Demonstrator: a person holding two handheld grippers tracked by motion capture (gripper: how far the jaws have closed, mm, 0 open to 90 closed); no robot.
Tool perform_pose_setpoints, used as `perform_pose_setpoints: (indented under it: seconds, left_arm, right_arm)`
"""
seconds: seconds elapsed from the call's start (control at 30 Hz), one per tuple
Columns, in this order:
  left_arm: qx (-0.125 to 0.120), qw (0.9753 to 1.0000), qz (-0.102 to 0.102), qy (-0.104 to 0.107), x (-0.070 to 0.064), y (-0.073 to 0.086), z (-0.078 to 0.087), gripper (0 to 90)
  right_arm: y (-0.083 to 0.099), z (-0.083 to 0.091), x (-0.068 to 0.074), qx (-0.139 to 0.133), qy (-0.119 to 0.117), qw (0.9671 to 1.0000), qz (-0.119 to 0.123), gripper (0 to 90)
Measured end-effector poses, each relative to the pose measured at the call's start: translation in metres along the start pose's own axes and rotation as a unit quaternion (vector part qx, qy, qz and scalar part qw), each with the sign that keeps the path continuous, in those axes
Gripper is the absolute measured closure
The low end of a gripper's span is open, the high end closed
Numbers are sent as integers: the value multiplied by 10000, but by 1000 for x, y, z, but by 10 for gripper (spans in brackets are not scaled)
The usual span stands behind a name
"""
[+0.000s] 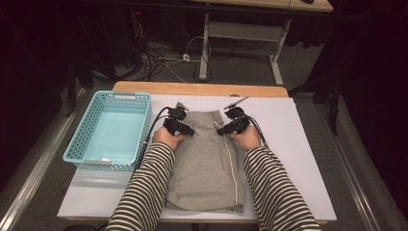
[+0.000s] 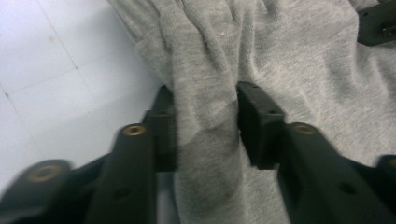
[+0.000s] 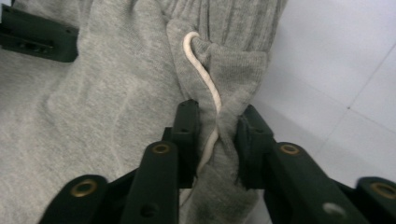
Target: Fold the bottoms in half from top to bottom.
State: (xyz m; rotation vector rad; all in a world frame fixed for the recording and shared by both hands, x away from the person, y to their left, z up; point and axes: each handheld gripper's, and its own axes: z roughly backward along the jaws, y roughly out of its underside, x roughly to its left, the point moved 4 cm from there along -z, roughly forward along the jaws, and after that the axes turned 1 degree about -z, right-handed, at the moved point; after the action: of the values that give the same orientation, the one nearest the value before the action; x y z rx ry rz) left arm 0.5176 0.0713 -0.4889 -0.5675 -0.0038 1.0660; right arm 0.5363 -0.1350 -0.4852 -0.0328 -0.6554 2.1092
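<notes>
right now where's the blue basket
In the high view the blue basket sits at the table's left, beside the grey garment and the left tongs.

High view: worktop (image 1: pixel 298 144) evenly lit from above, pale surface bright without glare; surroundings beyond its far edge and both side edges fall to near black. Soft, short shadows under the sleeves. Image slightly soft overall. Both gripper views: grey cloth (image 2: pixel 289 70) sharp at mid-distance; tongs (image 3: pixel 217 135) dark, blurred at the bottom edge, detail lost in shadow.
</notes>
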Motion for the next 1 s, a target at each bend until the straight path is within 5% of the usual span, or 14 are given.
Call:
perform_pose_setpoints:
  seconds: [0.1, 0.2, 0.8, 1.0]
  left_arm:
    - [26, 9998, -16, 177, 0, 0, -1, 764]
    - [85, 9998, -170, 18, -4, 0, 1, 810]
    - [-167, 9993, -198, 284, 0, -3, 20, 820]
    - [-238, 9991, -250, 232, 1, -8, 28, 821]
  right_arm:
    - [0, 1, 3, 9, 101, 9999, 112, 784]
    - [-1, 3, 5, 6, 214, 9995, 219, 805]
    - [-6, 21, 10, -100, 260, 9987, 422, 827]
    - [-10, 27, 12, -220, 303, 9982, 477, 828]
